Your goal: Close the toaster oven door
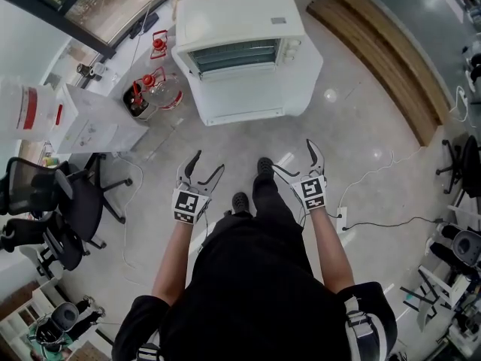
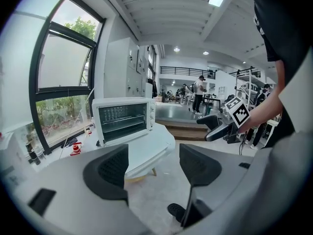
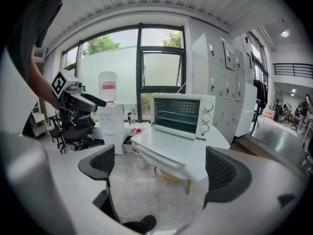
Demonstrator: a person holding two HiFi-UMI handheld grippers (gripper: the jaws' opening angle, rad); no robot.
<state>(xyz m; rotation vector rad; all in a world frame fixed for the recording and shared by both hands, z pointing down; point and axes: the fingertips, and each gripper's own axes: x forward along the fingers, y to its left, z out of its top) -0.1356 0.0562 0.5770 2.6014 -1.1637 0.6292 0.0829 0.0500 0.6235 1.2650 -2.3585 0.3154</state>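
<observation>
A white toaster oven (image 1: pixel 240 28) stands on a white round table (image 1: pixel 312 70). Its door (image 1: pixel 244 92) hangs open, folded down flat toward me, with the racks showing inside. Both grippers hang over the floor short of the table and touch nothing. My left gripper (image 1: pixel 210 162) is open and empty. My right gripper (image 1: pixel 292 155) is open and empty too. In the left gripper view the oven (image 2: pixel 122 119) lies ahead beyond the gripper (image 2: pixel 153 168). The right gripper view shows the oven (image 3: pixel 183 114) and its lowered door (image 3: pixel 164 146) past the gripper (image 3: pixel 161 173).
A white water dispenser (image 1: pixel 90 119) and red-lidded jars (image 1: pixel 158 89) stand left of the table. Black office chairs (image 1: pixel 52 209) are at the far left. A wooden step (image 1: pixel 383 51) runs along the right, and cables (image 1: pixel 376 220) trail on the floor. My shoes (image 1: pixel 263 165) are between the grippers.
</observation>
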